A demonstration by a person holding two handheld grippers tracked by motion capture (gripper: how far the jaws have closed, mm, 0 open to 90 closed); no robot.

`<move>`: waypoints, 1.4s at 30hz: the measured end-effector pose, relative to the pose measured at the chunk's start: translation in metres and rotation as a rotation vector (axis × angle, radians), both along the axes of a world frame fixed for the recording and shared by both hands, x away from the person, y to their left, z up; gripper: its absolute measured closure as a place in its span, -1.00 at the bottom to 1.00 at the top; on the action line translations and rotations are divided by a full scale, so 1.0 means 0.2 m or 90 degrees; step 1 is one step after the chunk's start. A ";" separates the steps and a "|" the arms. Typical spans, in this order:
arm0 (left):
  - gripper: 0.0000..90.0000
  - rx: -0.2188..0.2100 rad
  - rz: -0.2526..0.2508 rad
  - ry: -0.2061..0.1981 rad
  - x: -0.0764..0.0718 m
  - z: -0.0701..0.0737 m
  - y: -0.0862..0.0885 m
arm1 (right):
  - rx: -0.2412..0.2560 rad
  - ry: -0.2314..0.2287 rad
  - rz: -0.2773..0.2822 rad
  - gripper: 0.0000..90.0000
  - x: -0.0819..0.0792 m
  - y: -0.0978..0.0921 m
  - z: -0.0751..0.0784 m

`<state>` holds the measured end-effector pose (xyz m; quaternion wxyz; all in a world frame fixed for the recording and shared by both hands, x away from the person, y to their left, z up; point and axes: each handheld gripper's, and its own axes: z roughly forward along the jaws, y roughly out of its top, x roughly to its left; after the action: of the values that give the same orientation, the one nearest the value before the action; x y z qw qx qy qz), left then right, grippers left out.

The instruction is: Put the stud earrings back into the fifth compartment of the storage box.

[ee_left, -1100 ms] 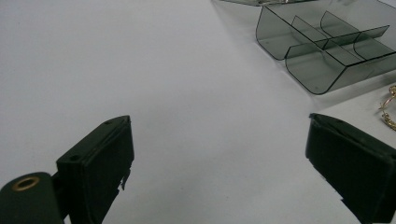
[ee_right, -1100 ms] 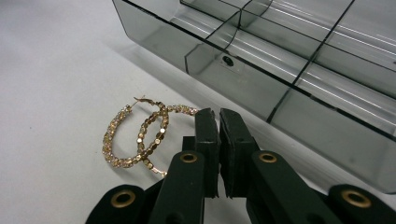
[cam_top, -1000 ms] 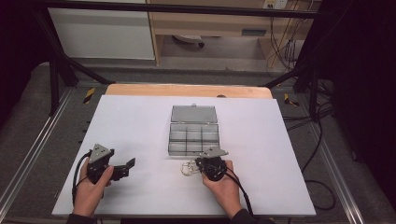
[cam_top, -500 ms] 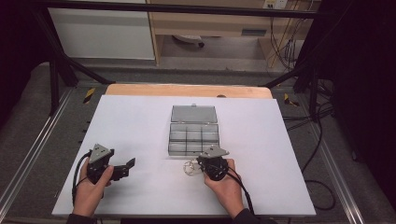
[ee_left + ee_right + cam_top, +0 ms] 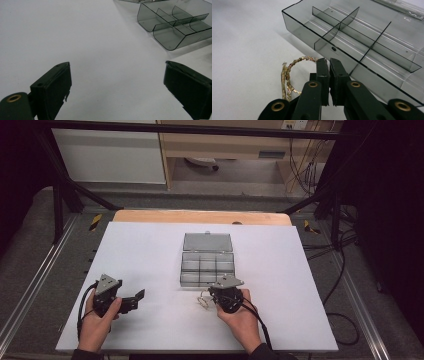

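Beaded bracelet (image 5: 292, 72) in right claw (image 5: 328, 62)

Compartment box (image 5: 207, 267) at table (image 5: 150, 250) centre, lid (image 5: 207, 241) lying open behind it. Bracelet (image 5: 292, 72) on table just before box's near wall, left of right gripper (image 5: 223, 296), possibly touching its jaws. Left gripper (image 5: 131, 300) well left, near front edge.

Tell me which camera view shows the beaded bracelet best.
The right gripper view: the beaded bracelet lies close up on the white table, individual beads visible, one end between the right gripper jaws. In the high view it is a tiny loop beside that gripper.
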<state>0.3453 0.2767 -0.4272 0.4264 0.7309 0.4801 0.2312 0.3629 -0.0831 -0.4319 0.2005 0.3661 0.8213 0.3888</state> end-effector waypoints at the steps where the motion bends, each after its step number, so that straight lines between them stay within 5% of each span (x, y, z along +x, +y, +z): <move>1: -0.83 0.000 0.000 0.000 0.00 0.00 0.00 | 0.000 -0.001 0.000 0.93 0.00 0.00 0.00; 27: -0.83 0.002 0.000 0.005 0.00 0.00 0.00 | 0.041 -0.002 -0.003 0.92 0.04 -0.01 0.10; 42: -0.83 0.003 -0.003 0.007 0.00 -0.01 0.00 | 0.058 -0.004 0.000 0.92 0.19 0.08 0.15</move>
<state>0.3460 0.2760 -0.4286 0.4226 0.7340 0.4806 0.2273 0.4013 -0.0667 -0.4013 0.1861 0.3734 0.8023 0.4269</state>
